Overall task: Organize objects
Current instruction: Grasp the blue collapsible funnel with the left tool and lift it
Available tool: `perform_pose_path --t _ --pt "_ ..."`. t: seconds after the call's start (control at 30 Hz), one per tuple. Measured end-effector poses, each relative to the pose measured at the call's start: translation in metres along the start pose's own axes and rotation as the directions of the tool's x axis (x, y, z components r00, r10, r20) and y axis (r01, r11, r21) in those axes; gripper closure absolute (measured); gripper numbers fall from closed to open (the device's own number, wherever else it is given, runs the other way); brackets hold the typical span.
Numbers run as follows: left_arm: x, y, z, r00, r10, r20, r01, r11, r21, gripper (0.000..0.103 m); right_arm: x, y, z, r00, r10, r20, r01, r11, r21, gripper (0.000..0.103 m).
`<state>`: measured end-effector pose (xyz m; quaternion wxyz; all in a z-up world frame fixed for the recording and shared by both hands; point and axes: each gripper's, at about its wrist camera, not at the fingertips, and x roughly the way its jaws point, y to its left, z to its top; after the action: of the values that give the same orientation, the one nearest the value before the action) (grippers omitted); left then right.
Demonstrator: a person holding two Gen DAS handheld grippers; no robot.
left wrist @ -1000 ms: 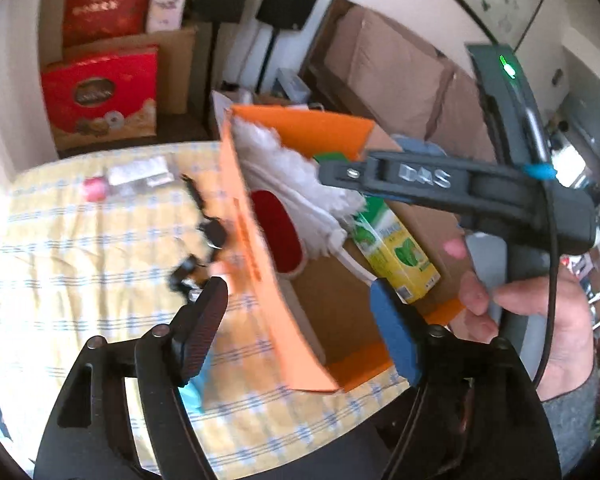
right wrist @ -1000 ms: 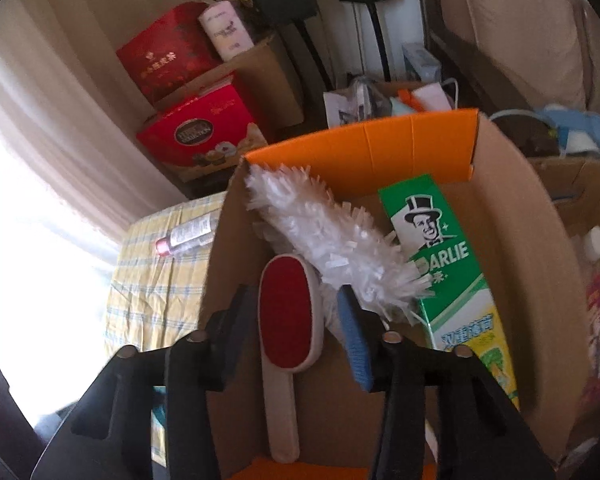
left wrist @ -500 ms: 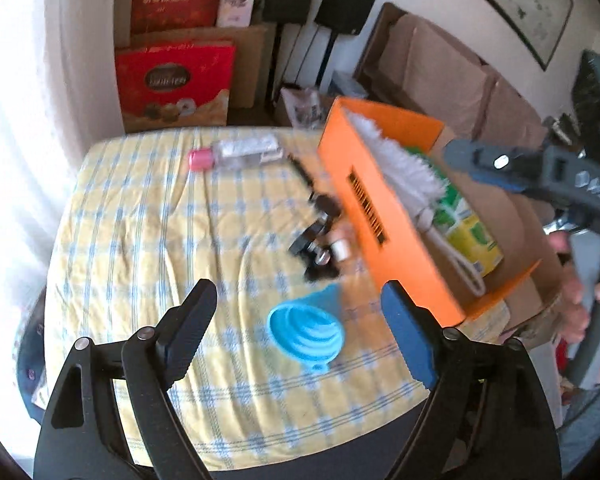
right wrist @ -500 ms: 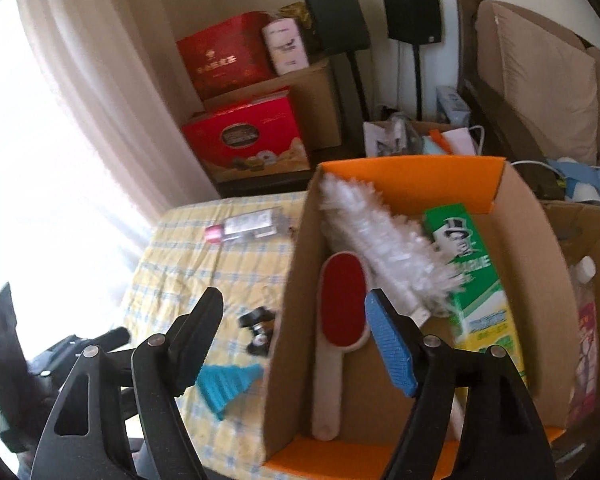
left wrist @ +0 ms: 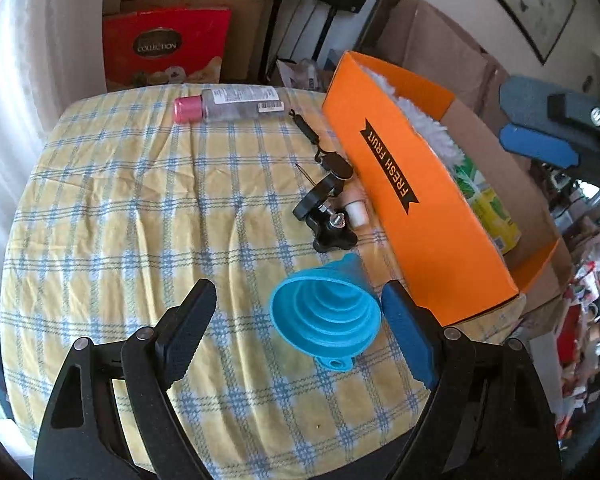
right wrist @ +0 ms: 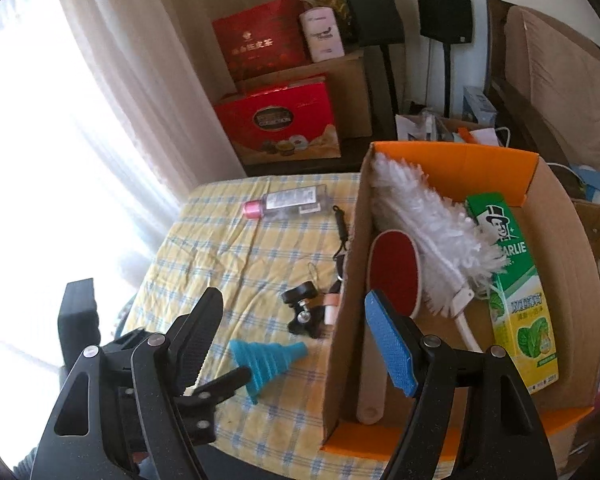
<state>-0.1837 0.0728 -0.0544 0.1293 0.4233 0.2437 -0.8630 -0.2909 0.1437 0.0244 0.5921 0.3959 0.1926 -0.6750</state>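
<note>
Jaws wide apart on the left gripper (left wrist: 296, 320), grasping nothing, with the blue funnel (left wrist: 325, 312) lying on the table (left wrist: 112, 216) between them, just beside the orange box (left wrist: 416, 216). Bottle (left wrist: 230, 103) and black clamp (left wrist: 326, 216) wait outside too. Over to the right wrist view: right gripper (right wrist: 292, 332) spread, empty, over the box's near wall; duster (right wrist: 432, 228), brush (right wrist: 394, 268) and toothpaste carton (right wrist: 516, 288) already inside. Roughly halfway, I'd judge.
</note>
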Motion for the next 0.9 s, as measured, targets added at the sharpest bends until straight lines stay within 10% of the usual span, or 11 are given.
perform_pose_path --t 0.3,0.43,0.9 --pt "0.020 -0.010 -0.002 1.000 -0.009 -0.016 0.010 0.999 0.040 0.020 0.004 0.007 0.004 1.000 0.006 0.000 -0.006 1.000 -0.005 0.027" --pt "0.028 -0.015 -0.005 1.000 -0.001 -0.024 0.003 0.997 0.071 0.047 0.006 0.010 0.005 1.000 0.011 -0.006 -0.011 1.000 -0.012 0.027" --pt "-0.007 0.016 -0.002 0.999 -0.006 0.034 0.007 1.000 -0.008 0.055 0.031 0.021 0.038 0.999 0.012 -0.038 -0.013 0.999 -0.031 0.027"
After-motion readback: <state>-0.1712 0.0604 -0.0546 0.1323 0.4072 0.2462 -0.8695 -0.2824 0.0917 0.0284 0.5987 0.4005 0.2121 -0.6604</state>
